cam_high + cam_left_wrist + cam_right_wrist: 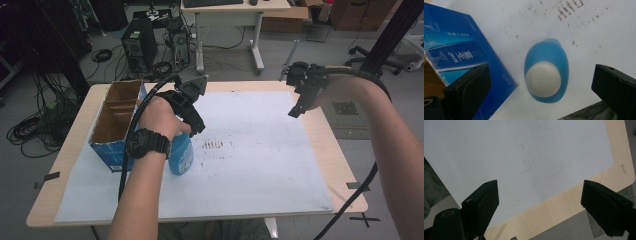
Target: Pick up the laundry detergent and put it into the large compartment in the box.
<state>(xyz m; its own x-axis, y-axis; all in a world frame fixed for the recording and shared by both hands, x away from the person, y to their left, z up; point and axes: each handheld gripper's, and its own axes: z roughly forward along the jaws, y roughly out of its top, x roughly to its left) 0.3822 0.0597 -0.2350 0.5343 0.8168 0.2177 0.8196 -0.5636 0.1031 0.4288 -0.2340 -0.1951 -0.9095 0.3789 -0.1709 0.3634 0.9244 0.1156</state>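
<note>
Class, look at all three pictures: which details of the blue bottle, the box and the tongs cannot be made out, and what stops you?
- Blue bottle, high view: its top is hidden by the left hand and left tongs.
- Bottle, left gripper view: blurred; cap type unclear.
- Blue box, left gripper view: print too blurred to read; cut off by the frame edge.
- Box, high view: its bottom is too dark to see.
- Right tongs: jaws wide apart, holding nothing.

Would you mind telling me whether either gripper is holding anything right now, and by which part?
Nothing is held. The left gripper hangs open above the blue bottle, without touching its white cap; the right gripper is open over the table.
</note>
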